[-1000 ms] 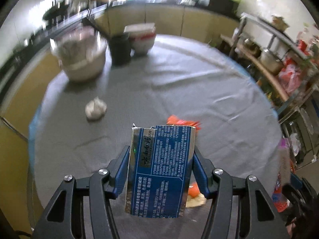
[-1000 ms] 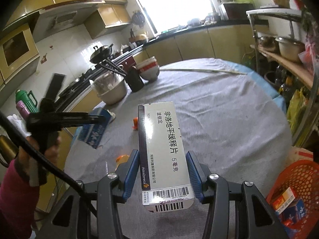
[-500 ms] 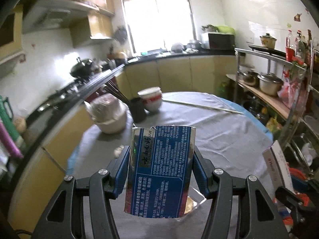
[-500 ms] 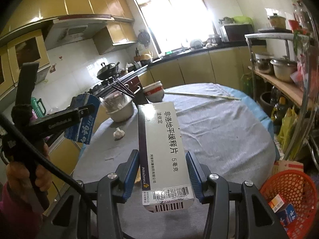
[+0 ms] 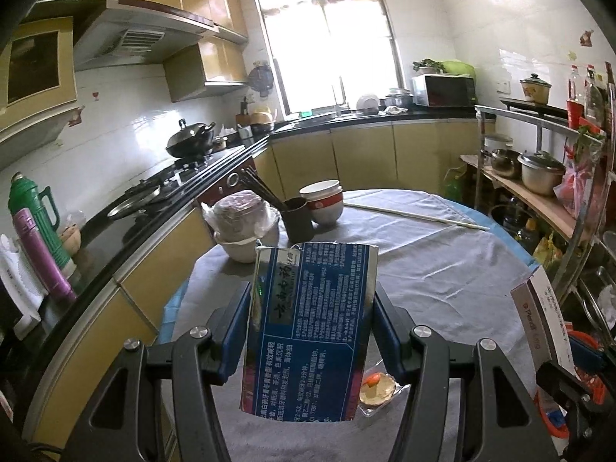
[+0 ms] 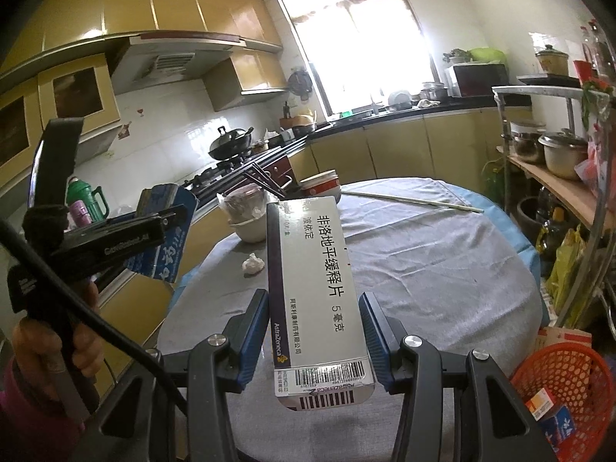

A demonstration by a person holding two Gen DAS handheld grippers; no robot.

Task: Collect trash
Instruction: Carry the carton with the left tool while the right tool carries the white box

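The left claw (image 5: 312, 331) is closed on a blue box (image 5: 308, 327), held upright above the worktop (image 5: 442, 269). The right claw (image 6: 313, 333) grips a white box (image 6: 317, 288) by its sides, lifted over the worktop's near edge. A crumpled tissue (image 6: 253, 263) lies on the cloth; a red basket (image 6: 566, 381) sits lower right, with small boxes inside.

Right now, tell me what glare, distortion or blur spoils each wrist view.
Left wrist view: the window blows out white, and fisheye bends the cabinets; the blue carton stays sharp. Right wrist view: the same window glares, the white medicine box reads clearly, and the orange basket warps at the edge.
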